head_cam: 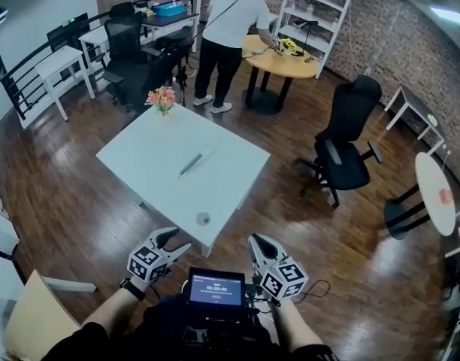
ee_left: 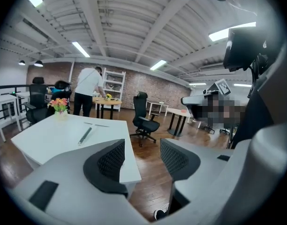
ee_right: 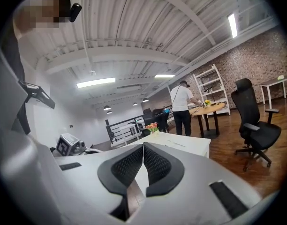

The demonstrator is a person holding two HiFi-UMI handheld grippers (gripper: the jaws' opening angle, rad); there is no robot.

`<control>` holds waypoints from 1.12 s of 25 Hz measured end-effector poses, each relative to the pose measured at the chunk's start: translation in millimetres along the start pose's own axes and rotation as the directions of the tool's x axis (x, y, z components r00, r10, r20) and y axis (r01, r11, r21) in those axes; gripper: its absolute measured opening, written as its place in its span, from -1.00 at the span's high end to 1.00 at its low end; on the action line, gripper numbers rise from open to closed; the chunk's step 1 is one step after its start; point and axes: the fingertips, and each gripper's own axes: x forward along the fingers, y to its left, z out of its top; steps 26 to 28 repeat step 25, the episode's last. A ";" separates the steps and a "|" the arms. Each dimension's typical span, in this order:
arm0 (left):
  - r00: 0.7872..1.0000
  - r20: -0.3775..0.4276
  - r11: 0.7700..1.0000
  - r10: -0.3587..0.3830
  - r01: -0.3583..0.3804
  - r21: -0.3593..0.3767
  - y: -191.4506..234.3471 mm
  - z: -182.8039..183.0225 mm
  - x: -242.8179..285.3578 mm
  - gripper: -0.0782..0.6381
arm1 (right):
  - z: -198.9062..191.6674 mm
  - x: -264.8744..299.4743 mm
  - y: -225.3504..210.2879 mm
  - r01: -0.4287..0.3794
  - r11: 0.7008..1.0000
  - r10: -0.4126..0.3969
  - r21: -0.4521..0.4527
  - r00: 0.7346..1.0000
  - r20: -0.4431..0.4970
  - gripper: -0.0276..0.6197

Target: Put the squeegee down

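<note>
Below the table's near corner, head view: I hold both grippers over the wood floor, short of the tabletop, one on either side of a small screen (head_cam: 215, 289).

Left gripper (head_cam: 177, 239) (ee_left: 142, 154): jaws spread wide with nothing between them. Its own view shows only floor and the table's corner through the gap.

Right gripper (head_cam: 261, 244) (ee_right: 143, 154): jaws pressed together at the tips and empty. Its own view shows the pads meeting with nothing pinched.

Squeegee (head_cam: 191, 164) (ee_left: 85, 136): lies flat near the middle of the white table (head_cam: 155, 153), well apart from both grippers. Its long axis runs diagonally from near-left to far-right. The left gripper view shows it as a slim dark bar on the tabletop.

Disc (head_cam: 203, 218): small, round and grey, on the table near the corner closest to me. I cannot tell what it is.

Flowers (head_cam: 162, 98): pink and orange, upright at the table's far corner.

Chair (head_cam: 346, 145): black, on the floor to the right of the table.

Person (head_cam: 230, 21): white top and dark trousers, back to me, standing at a round wooden table (head_cam: 294, 65) in front of a white shelf (head_cam: 320, 10).
</note>
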 end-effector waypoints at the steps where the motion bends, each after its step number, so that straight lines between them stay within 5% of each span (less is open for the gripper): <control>1: 1.000 0.003 1.000 -0.004 0.004 0.008 1.0 0.5 -5.8 0.11 | -0.4 3.0 4.4 -0.002 1.000 0.002 -0.004 1.000 -0.005 0.84; 17: 0.998 -0.027 0.989 -0.064 0.067 0.129 14.9 -2.9 -25.8 0.11 | 3.3 18.4 44.3 0.013 0.999 -0.013 -0.029 1.000 -0.004 0.84; 28: 0.997 -0.023 0.989 -0.080 0.082 0.121 17.0 -4.6 -30.9 0.11 | 2.9 14.9 51.5 0.033 0.999 -0.033 -0.031 0.999 0.004 0.84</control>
